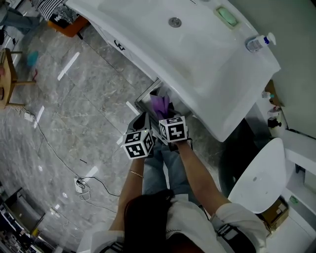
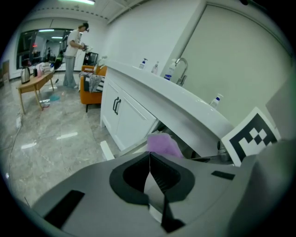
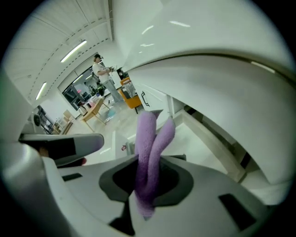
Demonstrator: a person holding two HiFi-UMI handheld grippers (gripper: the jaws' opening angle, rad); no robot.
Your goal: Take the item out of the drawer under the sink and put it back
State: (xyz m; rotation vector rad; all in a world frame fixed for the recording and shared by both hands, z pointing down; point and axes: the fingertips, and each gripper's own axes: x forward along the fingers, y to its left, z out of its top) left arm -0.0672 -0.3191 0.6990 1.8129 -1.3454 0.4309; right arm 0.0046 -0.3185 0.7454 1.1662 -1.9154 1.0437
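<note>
My right gripper (image 3: 148,159) is shut on a purple cloth (image 3: 152,139), which hangs folded between its jaws over the white inside of the open drawer (image 3: 210,150). In the head view the cloth (image 1: 160,105) shows just above the right gripper (image 1: 163,117), at the mouth of the drawer (image 1: 144,99) under the white sink counter (image 1: 197,54). My left gripper (image 2: 149,157) is shut with nothing in it. It sits close beside the right one, left gripper (image 1: 141,123) over the floor in front of the drawer. From the left gripper view the cloth (image 2: 163,144) lies just ahead.
A pump bottle (image 1: 257,43) and a green soap dish (image 1: 226,15) stand on the counter. A white toilet (image 1: 256,180) is at the right. A power strip with cable (image 1: 81,185) lies on the marble floor. Cabinet doors (image 2: 118,111) flank the drawer. A person (image 2: 71,44) stands far off.
</note>
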